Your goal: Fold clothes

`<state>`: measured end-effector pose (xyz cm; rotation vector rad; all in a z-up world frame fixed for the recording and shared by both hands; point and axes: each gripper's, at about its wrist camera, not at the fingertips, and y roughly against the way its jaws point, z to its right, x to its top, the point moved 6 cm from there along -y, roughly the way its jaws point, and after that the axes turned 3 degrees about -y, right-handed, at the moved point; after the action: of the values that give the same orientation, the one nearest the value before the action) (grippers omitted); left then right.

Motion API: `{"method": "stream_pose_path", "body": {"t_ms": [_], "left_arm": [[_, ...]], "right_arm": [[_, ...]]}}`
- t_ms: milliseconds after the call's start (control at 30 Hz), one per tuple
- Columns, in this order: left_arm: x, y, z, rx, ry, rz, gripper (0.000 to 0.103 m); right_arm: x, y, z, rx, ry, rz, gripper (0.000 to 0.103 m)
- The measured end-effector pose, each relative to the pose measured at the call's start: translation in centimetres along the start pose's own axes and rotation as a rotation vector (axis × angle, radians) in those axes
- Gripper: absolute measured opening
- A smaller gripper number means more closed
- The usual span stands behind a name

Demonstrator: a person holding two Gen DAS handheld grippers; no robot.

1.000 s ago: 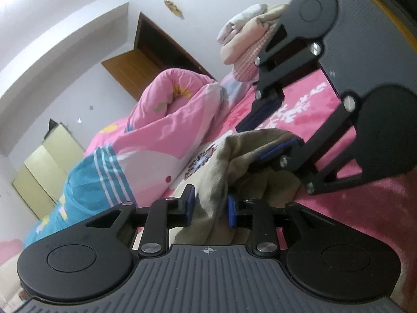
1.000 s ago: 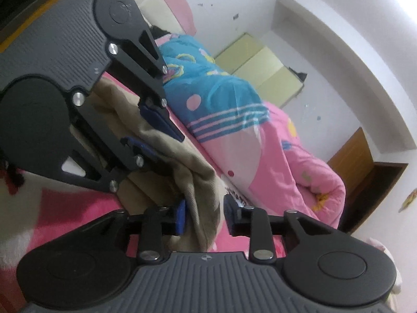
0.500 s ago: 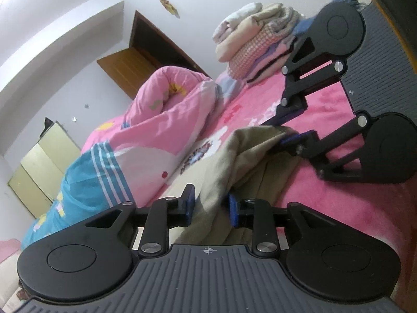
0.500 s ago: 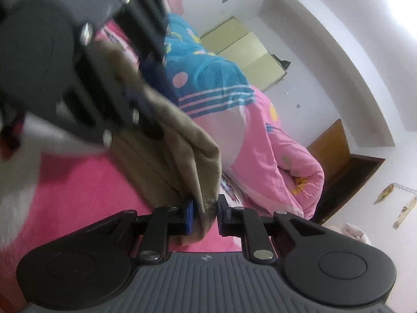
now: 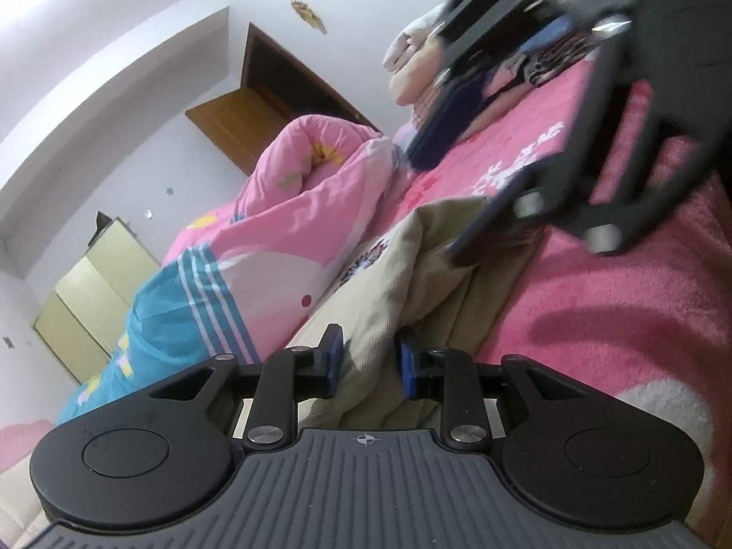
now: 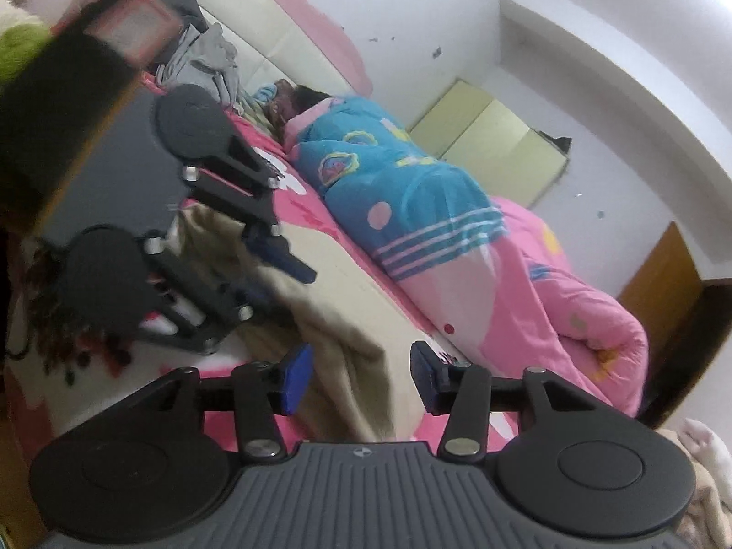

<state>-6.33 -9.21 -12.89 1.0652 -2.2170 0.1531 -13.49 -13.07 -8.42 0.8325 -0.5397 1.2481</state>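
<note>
- Khaki ribbed-fabric garment (image 5: 402, 270) lies bunched on the pink fleece bedspread (image 5: 617, 320), beside a rolled pink-and-blue quilt (image 5: 256, 247).
- Left gripper (image 5: 368, 359): jaws narrowly parted, a thick gather of the khaki cloth between the blue pads; judged a firm hold.
- Right gripper (image 6: 361, 373): jaws opening, pads standing clear of the cloth, whose edge (image 6: 347, 366) lies slack beneath them; nothing held.
- Progress: judged early to middle. One end is gathered and creased, and no flat, squared fold is visible. Smoothing and final folds remain.
- Stack of folded clothes (image 5: 411, 68) sits farther up the bed, well apart; judged finished items.
- Garment condition: soft, rumpled, several loose ridges, partly doubled over itself.
</note>
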Motion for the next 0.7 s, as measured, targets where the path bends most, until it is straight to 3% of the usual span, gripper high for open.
{"method": "stream_pose_path", "body": {"t_ms": [267,700], "left_arm": [[-0.1,0.5,0.1,0.002,-0.041,0.026,0.026],[-0.2,0.7,0.2,-0.016,-0.099,0.051,0.026]], "right_arm": [[1.0,-4.0,0.2,0.136,0.128,-0.021,0.047],[1.3,-3.7,3.1,0.503,0.086,-0.101,0.047]]}}
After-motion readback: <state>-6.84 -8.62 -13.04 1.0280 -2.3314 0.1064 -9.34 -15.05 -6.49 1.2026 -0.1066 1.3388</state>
